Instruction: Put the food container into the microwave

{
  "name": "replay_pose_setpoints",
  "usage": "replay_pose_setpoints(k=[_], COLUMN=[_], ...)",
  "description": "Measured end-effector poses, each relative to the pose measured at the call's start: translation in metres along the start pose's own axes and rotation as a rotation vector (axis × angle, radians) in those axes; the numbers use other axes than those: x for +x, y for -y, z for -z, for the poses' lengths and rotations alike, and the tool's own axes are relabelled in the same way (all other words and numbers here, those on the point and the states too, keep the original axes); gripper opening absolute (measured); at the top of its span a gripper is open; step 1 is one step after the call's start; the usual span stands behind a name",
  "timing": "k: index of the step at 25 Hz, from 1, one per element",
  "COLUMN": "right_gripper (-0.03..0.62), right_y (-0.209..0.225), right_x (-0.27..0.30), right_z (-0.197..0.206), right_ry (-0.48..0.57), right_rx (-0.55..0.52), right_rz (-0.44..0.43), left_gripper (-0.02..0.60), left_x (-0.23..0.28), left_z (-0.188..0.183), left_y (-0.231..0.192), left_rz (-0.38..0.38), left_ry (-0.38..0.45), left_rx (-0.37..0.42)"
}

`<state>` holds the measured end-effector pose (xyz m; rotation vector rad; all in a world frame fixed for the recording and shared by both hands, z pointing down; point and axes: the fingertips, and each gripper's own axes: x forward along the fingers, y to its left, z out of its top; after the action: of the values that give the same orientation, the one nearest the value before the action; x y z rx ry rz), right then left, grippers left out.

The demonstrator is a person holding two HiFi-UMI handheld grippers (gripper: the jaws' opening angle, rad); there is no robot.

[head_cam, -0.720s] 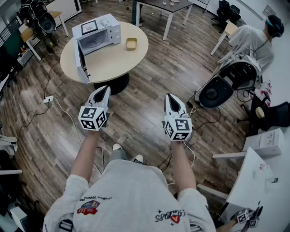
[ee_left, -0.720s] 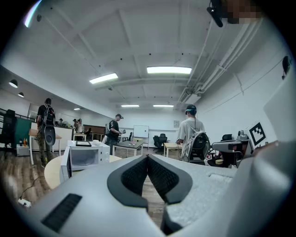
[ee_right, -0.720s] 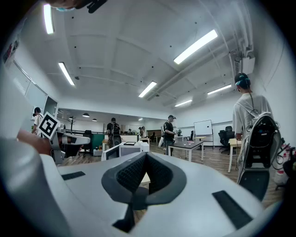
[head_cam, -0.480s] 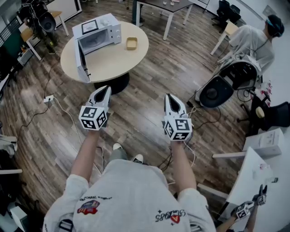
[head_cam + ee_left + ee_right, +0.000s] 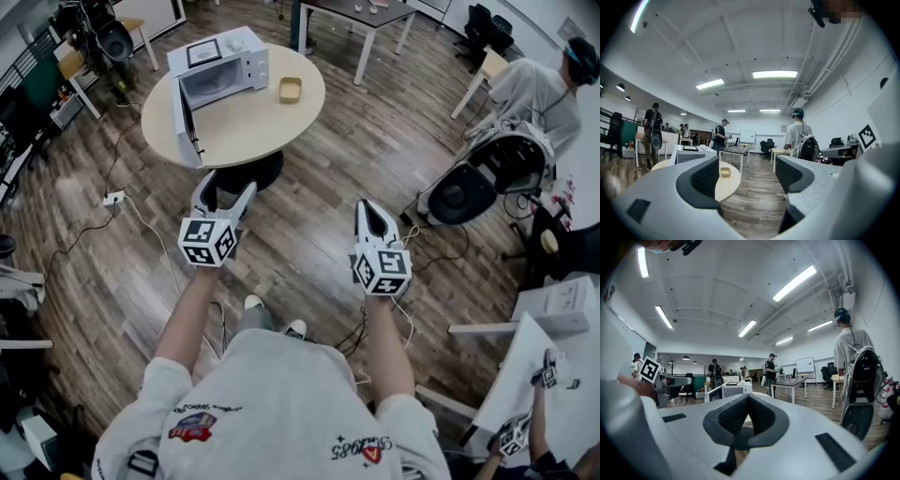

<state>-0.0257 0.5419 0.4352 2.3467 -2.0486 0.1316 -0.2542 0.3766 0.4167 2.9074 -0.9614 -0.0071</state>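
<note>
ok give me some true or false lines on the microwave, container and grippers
1. The microwave door is open. True.
2. The container is inside the microwave. False: it sits on the table, beside the microwave.
3. The left gripper is open. True.
4. The right gripper holds the container. False: it is shut on nothing.
</note>
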Motion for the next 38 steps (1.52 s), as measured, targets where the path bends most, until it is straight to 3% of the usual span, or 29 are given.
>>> replay_pose_setpoints(k=[4, 19, 32, 38], right_gripper=[0.003, 0.003, 0.003, 0.003], right_y=[0.0, 0.004, 0.02, 0.026], right_x=[-0.001, 0.002, 0.067, 0.13], right_z=[0.003, 0.017, 0.021, 0.024], right_ry=[-0.004, -0.041, -0.063, -0.07], right_rx=[0.004, 0.04, 0.027, 0.033], right_rz=[0.0, -0.026, -0.024, -0.02], left_gripper=[0.373, 0.371, 0.37, 0.37], left_x=[0.0, -0.008, 0.065, 0.118], left_z=[0.004, 0.01, 0.032, 0.036], left_y=[0.002, 0.002, -0.02, -0.061], left_rz=[-0.003, -0.025, 0.025, 0.026], left_ry=[-0.017, -0.046, -0.081, -0.079], left_rx=[0.014, 0.02, -0.007, -0.024])
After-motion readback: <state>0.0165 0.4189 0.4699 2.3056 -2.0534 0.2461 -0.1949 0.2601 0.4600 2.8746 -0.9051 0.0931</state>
